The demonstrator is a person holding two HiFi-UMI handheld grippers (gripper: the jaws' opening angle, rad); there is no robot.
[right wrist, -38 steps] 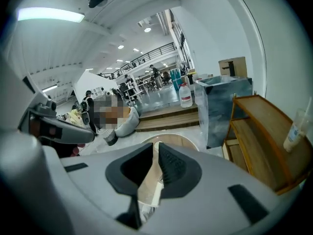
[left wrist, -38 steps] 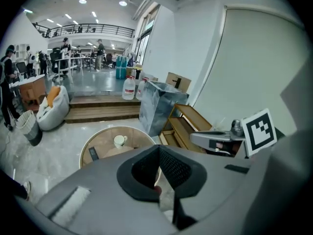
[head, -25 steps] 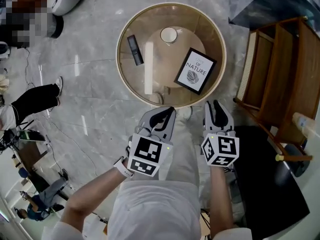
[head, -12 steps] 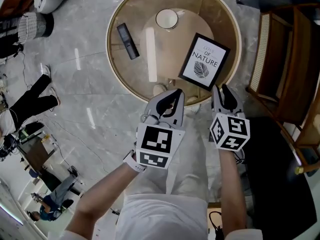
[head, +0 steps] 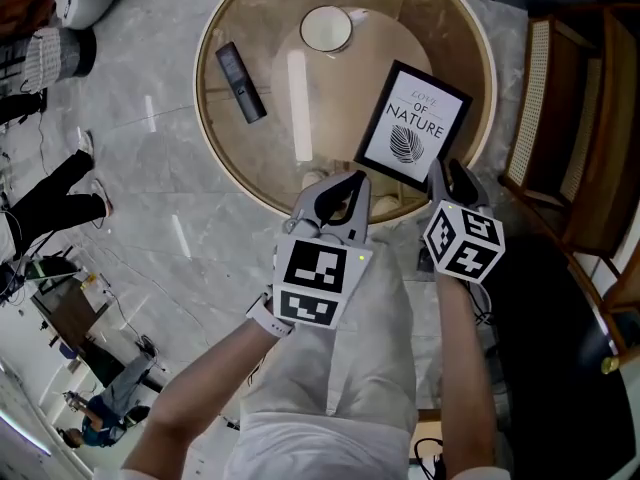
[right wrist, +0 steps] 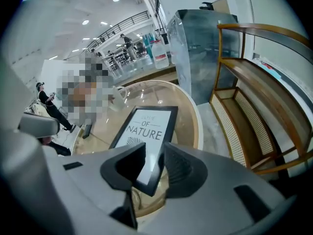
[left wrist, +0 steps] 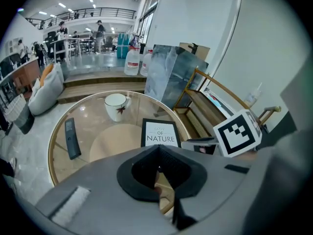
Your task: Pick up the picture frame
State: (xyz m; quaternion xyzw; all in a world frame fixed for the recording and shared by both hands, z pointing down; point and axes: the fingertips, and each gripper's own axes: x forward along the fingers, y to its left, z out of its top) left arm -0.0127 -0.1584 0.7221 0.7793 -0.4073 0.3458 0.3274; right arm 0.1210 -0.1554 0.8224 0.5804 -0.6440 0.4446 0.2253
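The black-rimmed picture frame (head: 415, 126) with the white "NATURE" print is lying flat near the edge of the round glass-topped table (head: 200, 118). Its near corner is being framed by the opening jaws of the right gripper (head: 452, 176), with nothing pressed yet. The rim is probably best being taken deep between the pads before any lift, while the left gripper (head: 345, 190), jaws together and empty, is being kept clear.

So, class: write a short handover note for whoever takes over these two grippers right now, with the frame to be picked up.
Left gripper: shut, empty, at the table's near edge.
Right gripper: jaws opening, with the frame's near corner in the gap; the pads are not on it.
Frame: flat on the table, right side. Cup and remote lie apart from it.
Done: right gripper lined up on the frame.
Left: close on the frame, then lift.
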